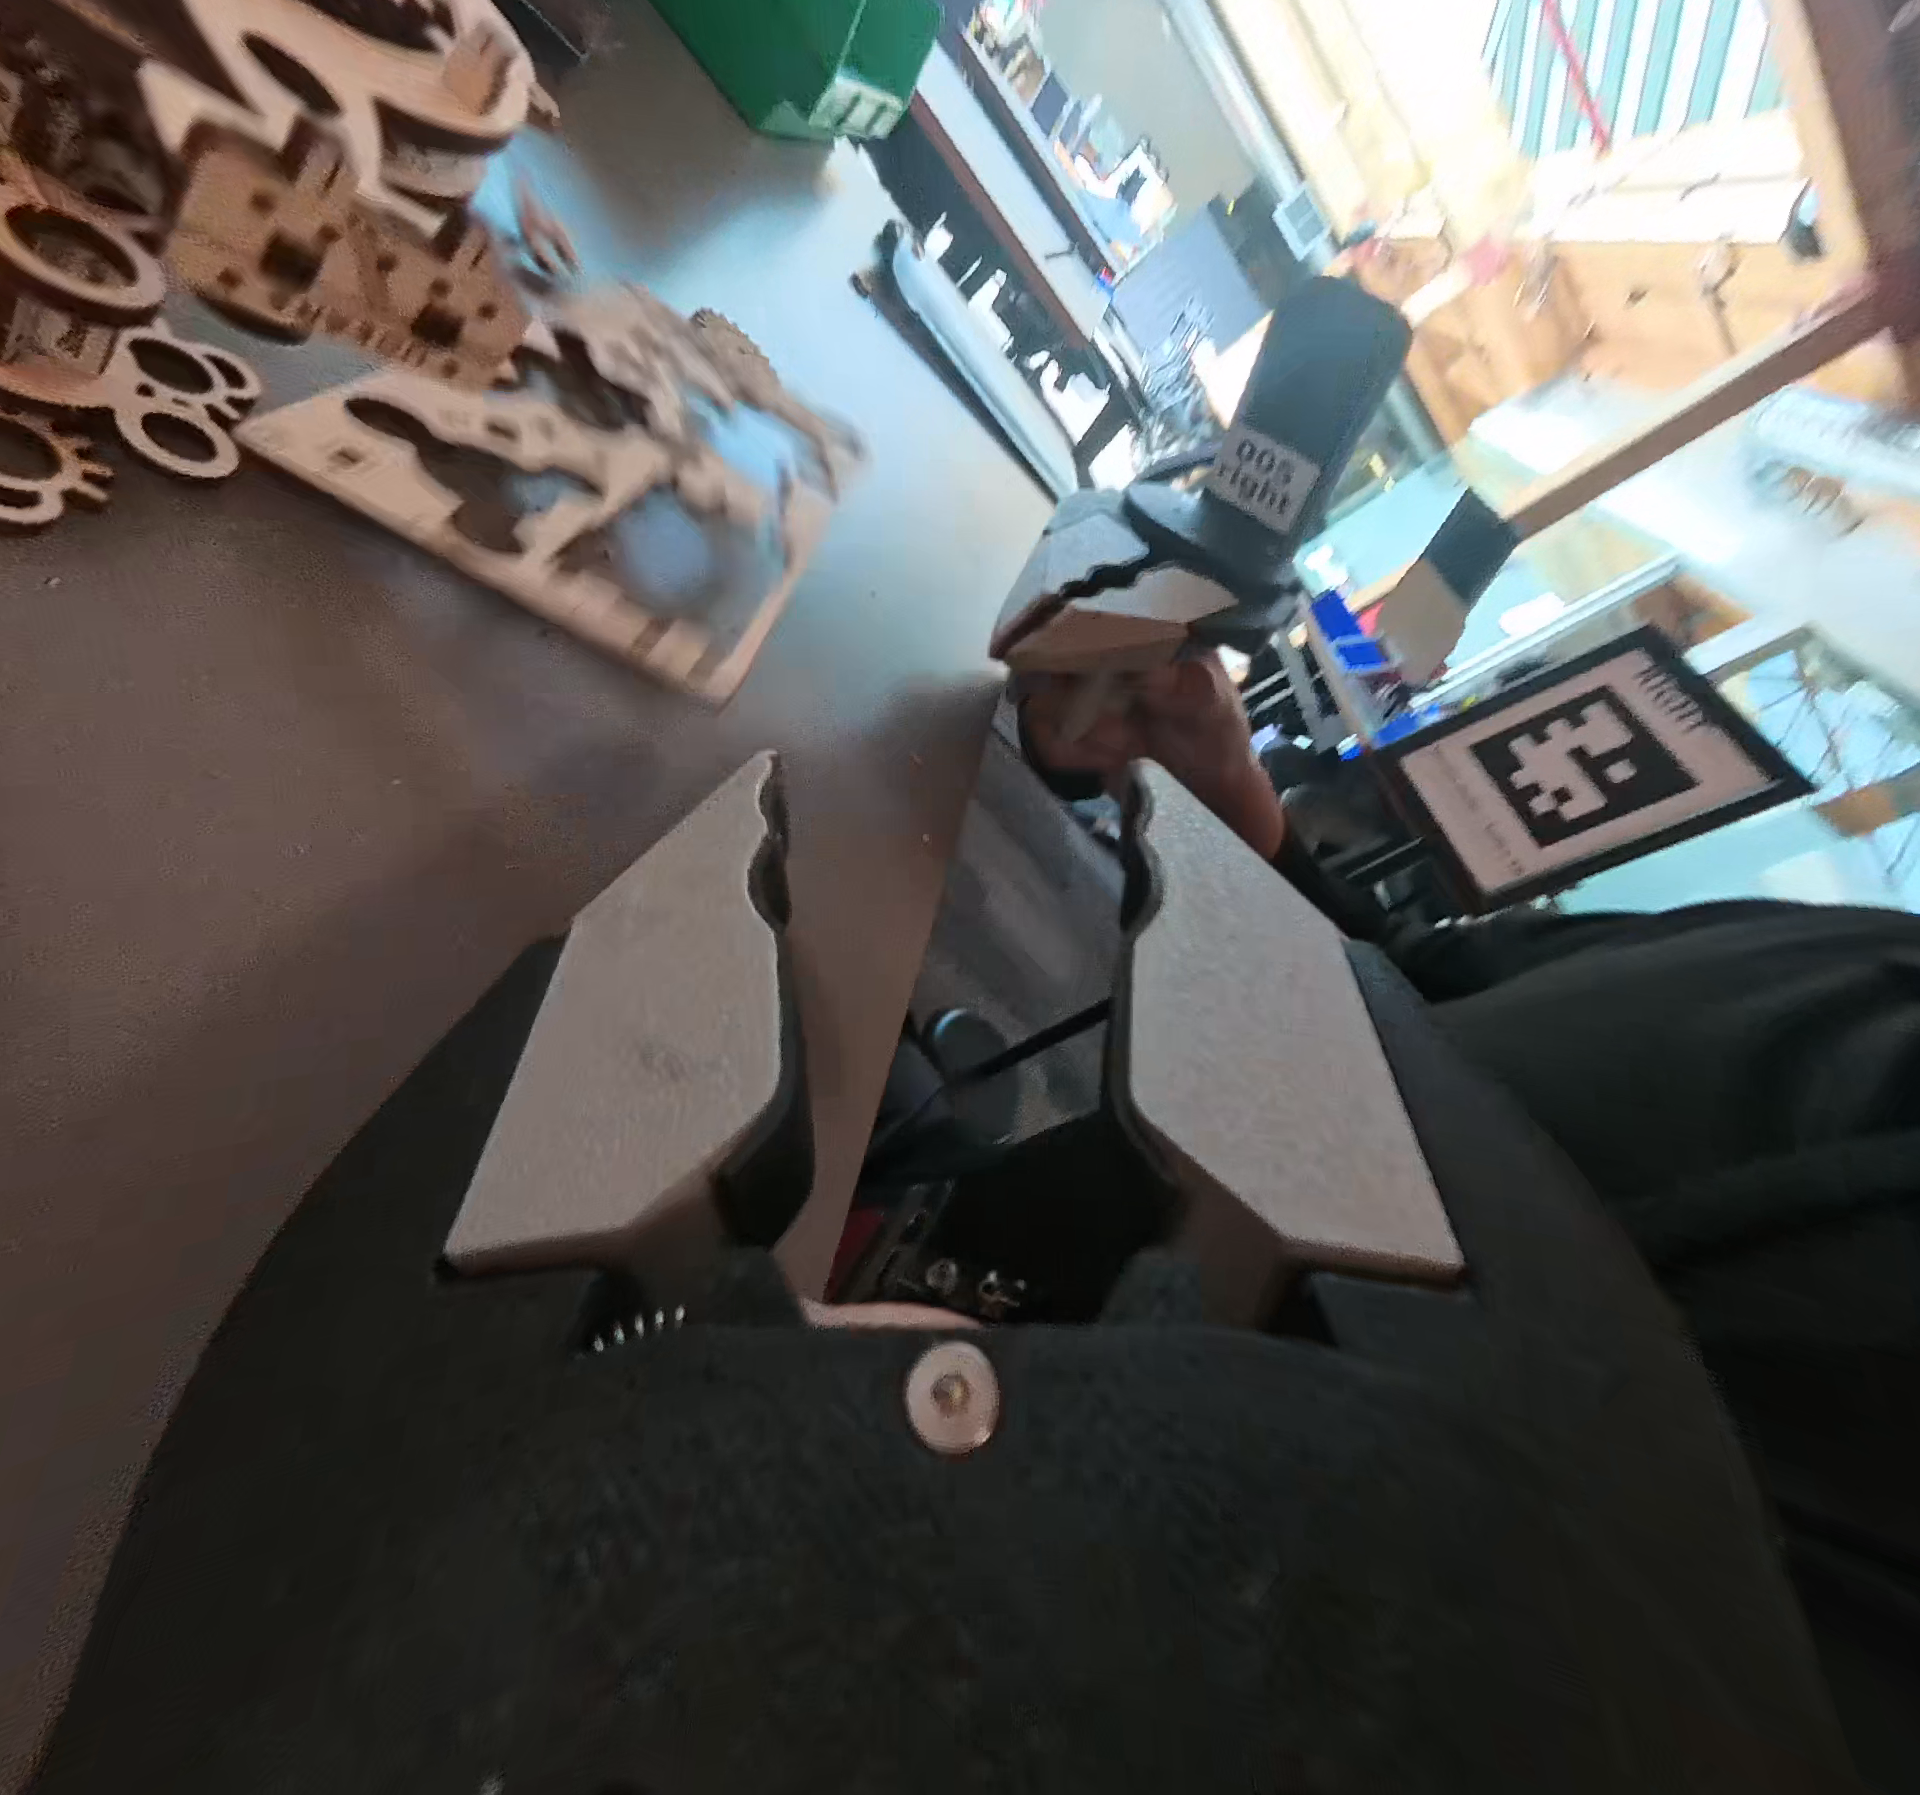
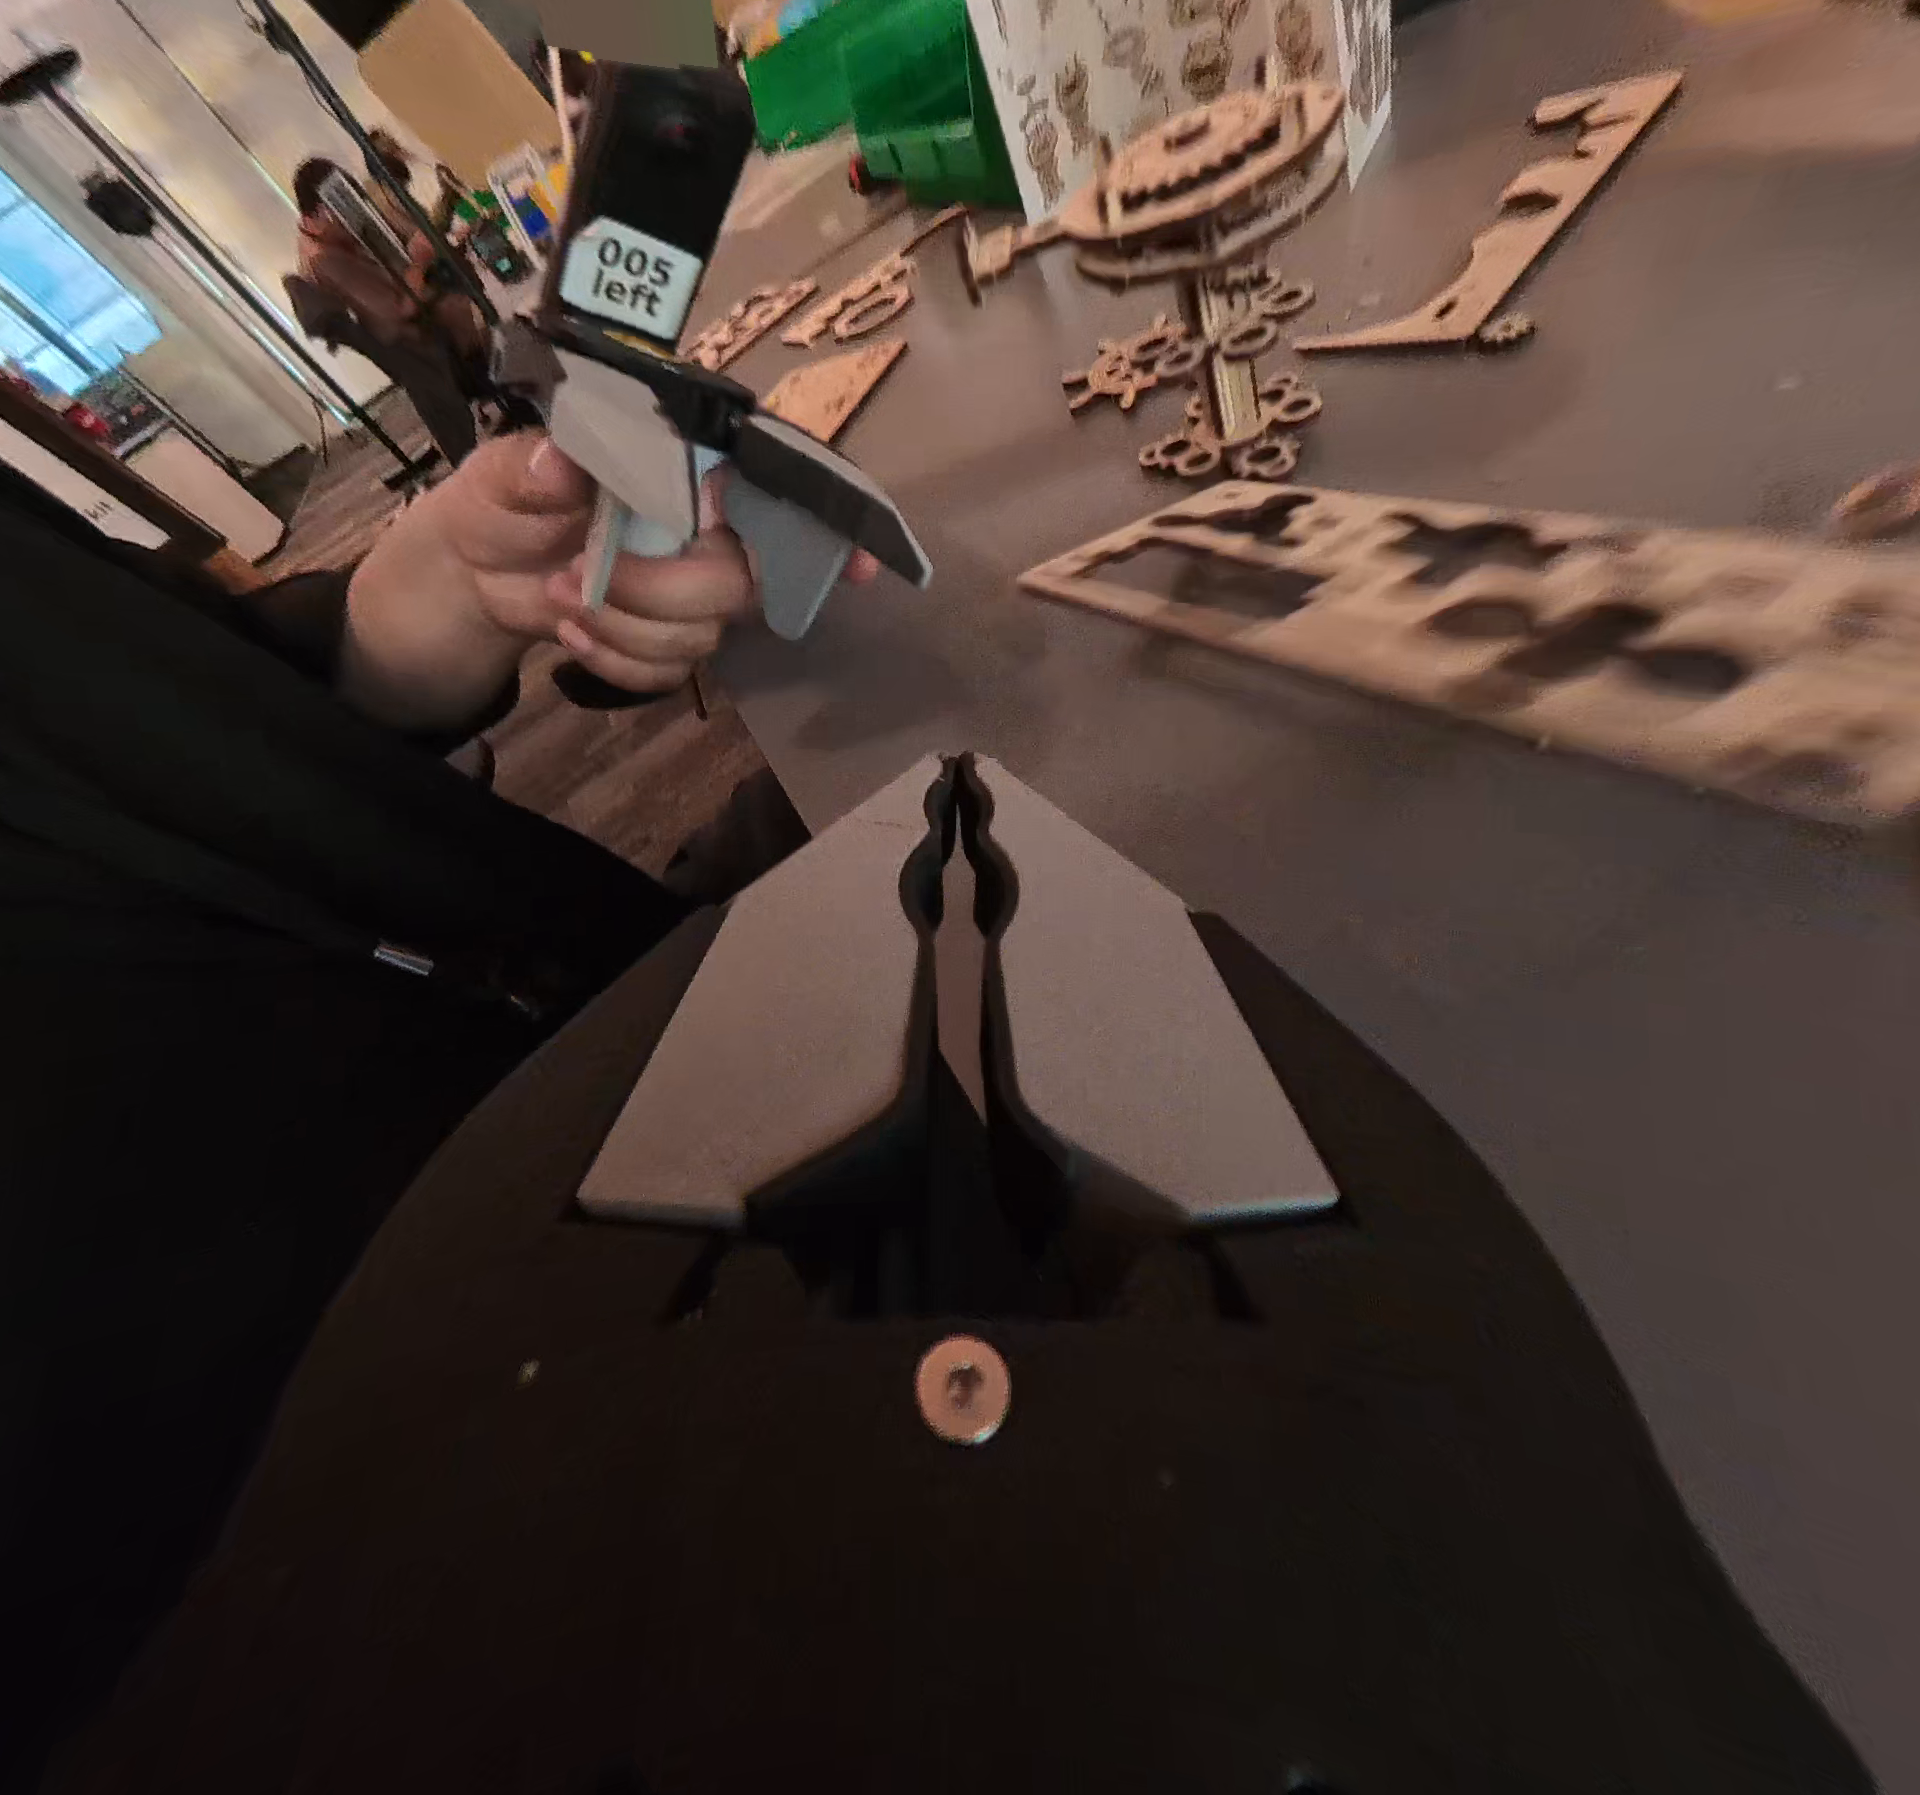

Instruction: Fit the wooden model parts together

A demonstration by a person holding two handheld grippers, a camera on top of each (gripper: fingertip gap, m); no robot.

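My left gripper [image 1: 956,777] is open and empty, and it hovers over the near edge of the table [image 1: 260,810]. It also shows in the right wrist view [image 2: 857,600], held in a hand, with its jaws apart. My right gripper [image 2: 957,761] is shut with nothing between its pads, low over the table [image 2: 1351,1018]. It also shows in the left wrist view [image 1: 1006,636] with its fingers together. A punched-out wooden sheet [image 2: 1455,623] [image 1: 561,488] lies flat ahead. A partly built wooden model with a gear disc [image 2: 1205,176] [image 1: 260,83] stands farther back.
Loose ring-shaped wooden pieces [image 2: 1226,395] lie in front of the model. A long cut wooden strip [image 2: 1507,228] lies at the back right. A green bin [image 2: 883,83] and an upright printed sheet [image 2: 1143,10] stand behind. A person's dark sleeve [image 2: 208,758] is at the left. Left tips to right tips: about 8 cm.
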